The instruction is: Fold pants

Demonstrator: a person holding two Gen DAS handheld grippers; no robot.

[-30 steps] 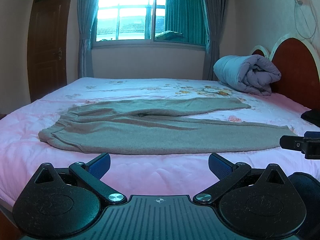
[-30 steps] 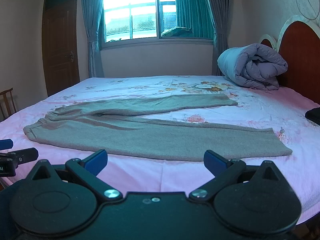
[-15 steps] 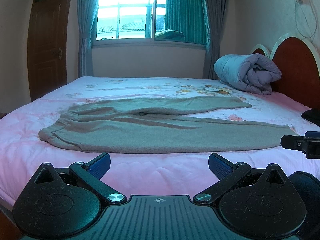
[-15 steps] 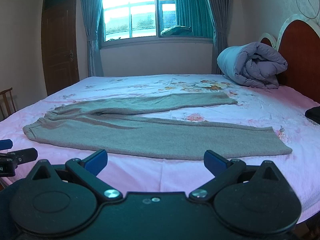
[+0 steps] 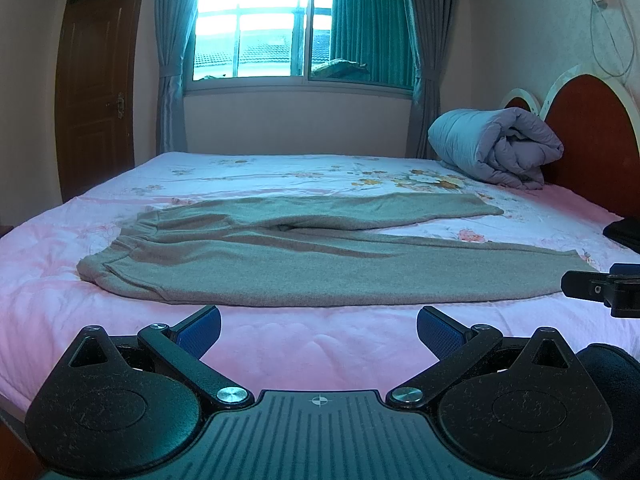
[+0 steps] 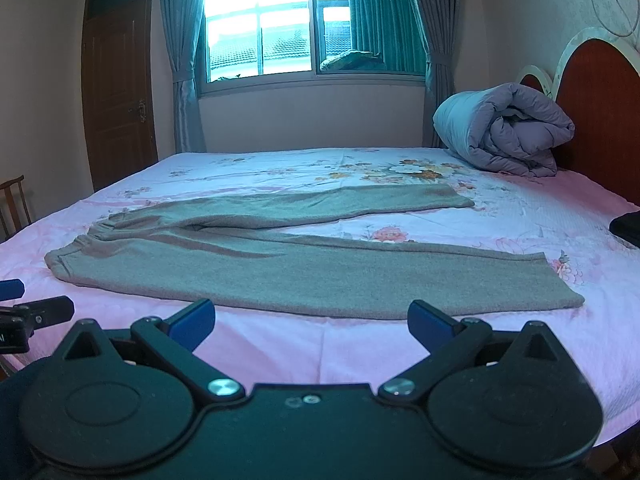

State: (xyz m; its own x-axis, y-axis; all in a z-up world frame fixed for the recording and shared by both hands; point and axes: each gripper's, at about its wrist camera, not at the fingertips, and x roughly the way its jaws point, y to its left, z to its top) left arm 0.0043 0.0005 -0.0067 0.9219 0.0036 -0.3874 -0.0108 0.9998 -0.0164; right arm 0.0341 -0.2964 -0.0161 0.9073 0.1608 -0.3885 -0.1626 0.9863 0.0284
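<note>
Grey-beige pants [image 5: 304, 260] lie flat on the pink floral bed [image 5: 320, 336], waistband at the left, both legs stretched to the right and spread apart. They also show in the right wrist view [image 6: 288, 268]. My left gripper [image 5: 319, 330] is open and empty, just short of the near leg's edge. My right gripper [image 6: 311, 322] is open and empty, also just short of the near leg. Each gripper shows at the edge of the other's view: the right one in the left wrist view [image 5: 600, 288], the left one in the right wrist view [image 6: 32, 314].
A rolled lilac duvet [image 5: 496, 146] lies at the headboard [image 5: 592, 128] on the far right. A dark object [image 5: 624, 230] sits at the bed's right edge. A window [image 5: 300, 28], curtains and a brown door [image 5: 94, 88] stand behind. A wooden chair [image 6: 14, 204] is at the left.
Both views have shifted very slightly; the pants lie as before and both grippers stay open.
</note>
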